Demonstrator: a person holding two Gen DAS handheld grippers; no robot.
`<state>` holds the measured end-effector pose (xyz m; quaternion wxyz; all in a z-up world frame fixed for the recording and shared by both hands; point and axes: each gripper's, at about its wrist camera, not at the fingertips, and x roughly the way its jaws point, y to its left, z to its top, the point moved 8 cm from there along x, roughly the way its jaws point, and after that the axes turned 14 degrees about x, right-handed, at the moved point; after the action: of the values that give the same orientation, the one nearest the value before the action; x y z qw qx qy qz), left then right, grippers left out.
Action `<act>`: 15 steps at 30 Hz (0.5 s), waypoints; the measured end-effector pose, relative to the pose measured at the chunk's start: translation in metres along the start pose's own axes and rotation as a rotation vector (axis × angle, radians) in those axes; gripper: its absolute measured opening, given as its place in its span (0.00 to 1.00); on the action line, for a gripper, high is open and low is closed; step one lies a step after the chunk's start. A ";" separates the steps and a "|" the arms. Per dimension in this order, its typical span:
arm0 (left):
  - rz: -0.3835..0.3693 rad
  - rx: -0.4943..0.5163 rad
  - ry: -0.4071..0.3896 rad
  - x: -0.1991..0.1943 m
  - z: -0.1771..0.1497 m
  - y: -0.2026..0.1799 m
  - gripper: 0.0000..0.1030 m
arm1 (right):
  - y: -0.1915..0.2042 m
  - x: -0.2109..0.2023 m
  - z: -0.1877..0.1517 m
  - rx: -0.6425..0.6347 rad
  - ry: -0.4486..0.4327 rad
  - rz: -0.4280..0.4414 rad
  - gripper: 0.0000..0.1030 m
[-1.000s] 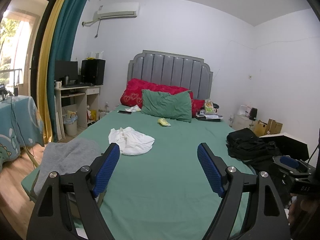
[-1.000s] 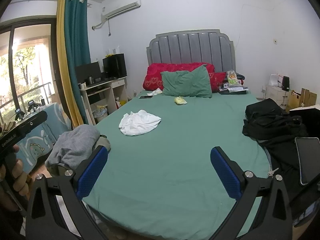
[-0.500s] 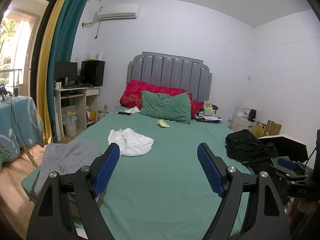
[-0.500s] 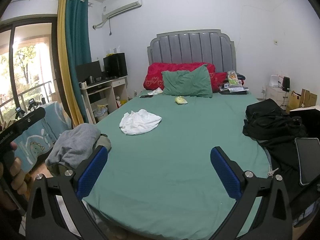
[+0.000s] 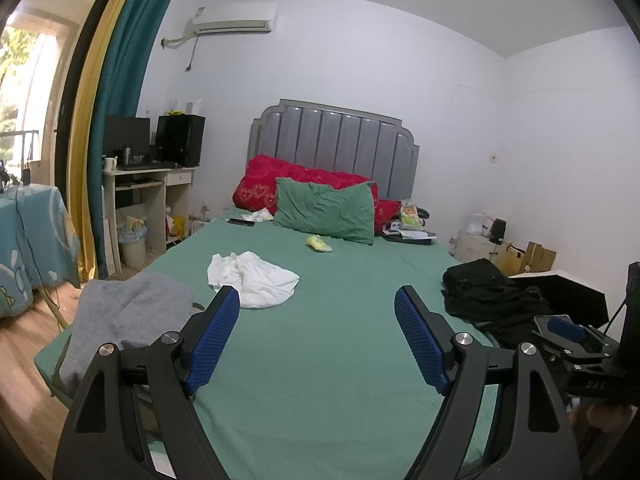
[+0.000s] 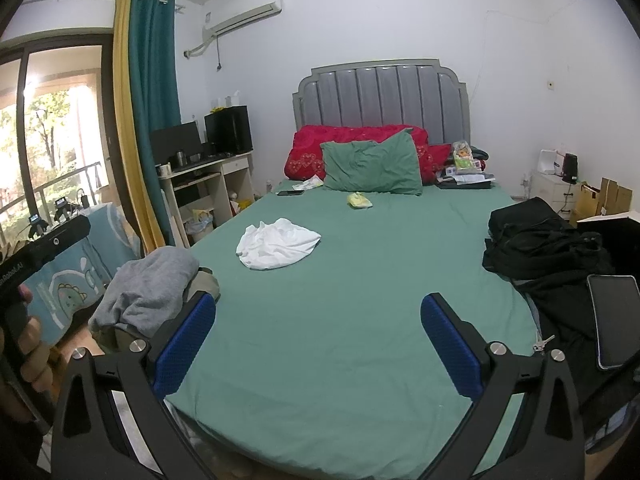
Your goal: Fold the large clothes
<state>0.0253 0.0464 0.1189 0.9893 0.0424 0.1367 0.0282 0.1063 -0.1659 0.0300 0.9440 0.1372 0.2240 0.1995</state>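
Observation:
A crumpled white garment (image 5: 254, 278) lies on the green bed (image 5: 340, 340), left of middle; it also shows in the right wrist view (image 6: 276, 248). A grey garment (image 5: 128, 316) is heaped at the bed's near left corner, also in the right wrist view (image 6: 152, 288). Black clothes (image 5: 488, 292) are piled on the bed's right side, also in the right wrist view (image 6: 540, 240). My left gripper (image 5: 318, 302) is open and empty above the foot of the bed. My right gripper (image 6: 318, 306) is open and empty there too.
A green pillow (image 6: 372, 166) and red pillows (image 6: 320, 148) lean on the grey headboard. A small yellow item (image 6: 360, 200) and a phone (image 6: 290, 193) lie near them. A tablet (image 6: 616, 320) rests on the black clothes. A desk (image 6: 208, 184) stands left of the bed.
Both views have shifted only slightly; the left one has tilted up a little. Nothing on the bed has moved and both grippers stay open.

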 end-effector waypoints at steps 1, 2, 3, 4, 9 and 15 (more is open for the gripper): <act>-0.002 -0.002 0.001 0.000 -0.001 0.000 0.80 | 0.000 0.000 -0.001 0.000 0.001 -0.002 0.99; -0.001 -0.001 0.000 0.000 -0.001 -0.001 0.80 | -0.001 0.000 -0.001 0.002 0.002 -0.004 0.99; -0.001 0.001 0.000 0.001 -0.001 -0.001 0.80 | -0.001 0.000 -0.002 0.003 0.003 -0.005 0.99; -0.001 0.001 0.000 0.001 -0.001 -0.001 0.80 | -0.002 0.000 -0.003 0.004 0.003 -0.005 0.99; 0.002 -0.001 0.001 0.000 -0.003 -0.001 0.80 | -0.002 0.000 -0.003 0.002 0.004 -0.003 0.99; -0.001 -0.003 0.018 0.004 -0.007 -0.001 0.80 | -0.010 0.005 -0.004 0.003 0.013 -0.008 0.99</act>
<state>0.0270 0.0463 0.1107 0.9881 0.0406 0.1455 0.0284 0.1118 -0.1723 0.0216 0.9432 0.1363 0.2309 0.1963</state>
